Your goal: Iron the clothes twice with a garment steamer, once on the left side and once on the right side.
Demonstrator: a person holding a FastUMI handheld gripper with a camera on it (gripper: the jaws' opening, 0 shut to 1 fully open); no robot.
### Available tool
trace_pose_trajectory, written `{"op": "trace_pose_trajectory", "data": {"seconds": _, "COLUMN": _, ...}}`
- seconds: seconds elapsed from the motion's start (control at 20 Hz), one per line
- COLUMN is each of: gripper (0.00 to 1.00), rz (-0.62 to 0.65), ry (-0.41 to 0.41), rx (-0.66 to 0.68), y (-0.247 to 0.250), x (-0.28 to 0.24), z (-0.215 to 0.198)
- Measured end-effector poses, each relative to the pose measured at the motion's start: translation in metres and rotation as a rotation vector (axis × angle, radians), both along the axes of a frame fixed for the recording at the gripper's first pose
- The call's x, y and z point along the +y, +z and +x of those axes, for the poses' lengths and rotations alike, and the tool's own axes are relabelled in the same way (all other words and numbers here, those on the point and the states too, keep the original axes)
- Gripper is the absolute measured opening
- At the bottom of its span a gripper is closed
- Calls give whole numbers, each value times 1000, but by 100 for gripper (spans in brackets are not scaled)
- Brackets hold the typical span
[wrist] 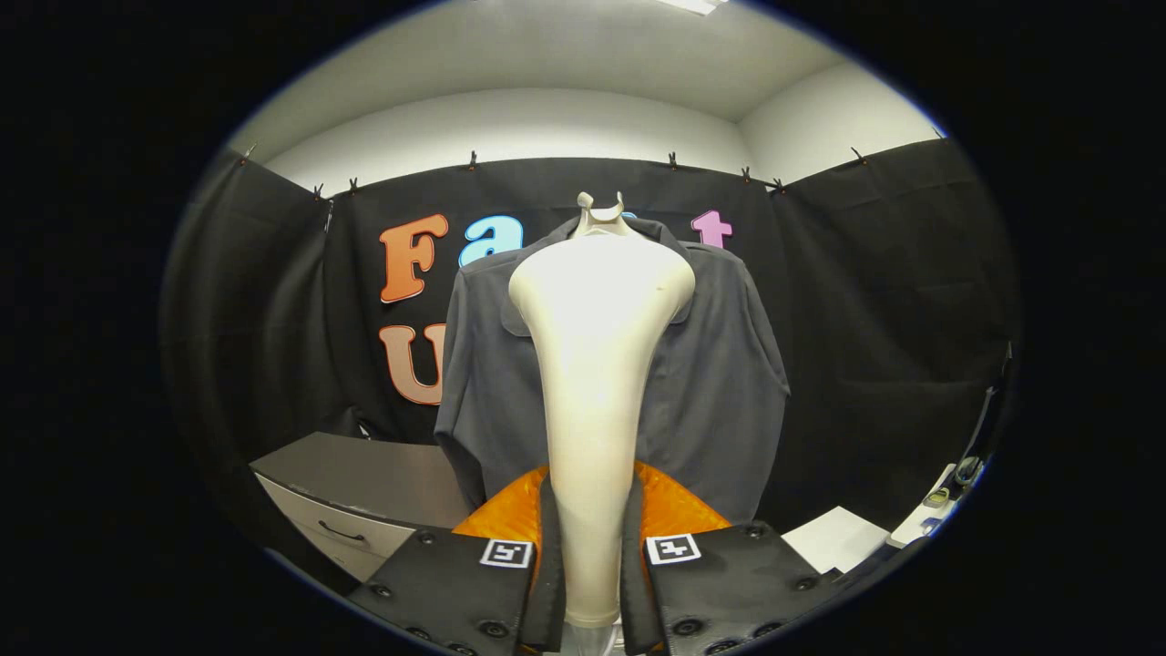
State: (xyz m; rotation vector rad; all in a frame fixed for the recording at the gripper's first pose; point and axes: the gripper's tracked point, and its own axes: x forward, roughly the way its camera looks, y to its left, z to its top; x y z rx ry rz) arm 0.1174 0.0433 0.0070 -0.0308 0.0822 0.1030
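The gripper view rides on the hand-held gripper, looking level and forward along its fingers, close to the steamer head, facing the grey shirt beyond.

Handheld gripper at the lower centre of the frame

Two broad flat finger plates, one either side of centre; each carries a square black-and-white marker tag near its inner top corner; round screw heads dot the plates; an orange body sits behind them.
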Motion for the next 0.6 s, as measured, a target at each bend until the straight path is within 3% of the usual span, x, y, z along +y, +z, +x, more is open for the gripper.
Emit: {"op": "trace_pose_trajectory", "data": {"seconds": 0.6, "gripper": 32, "rz": 4, "ry": -2, "rx": 17, "y": -9, "x": 5, "z": 7}}
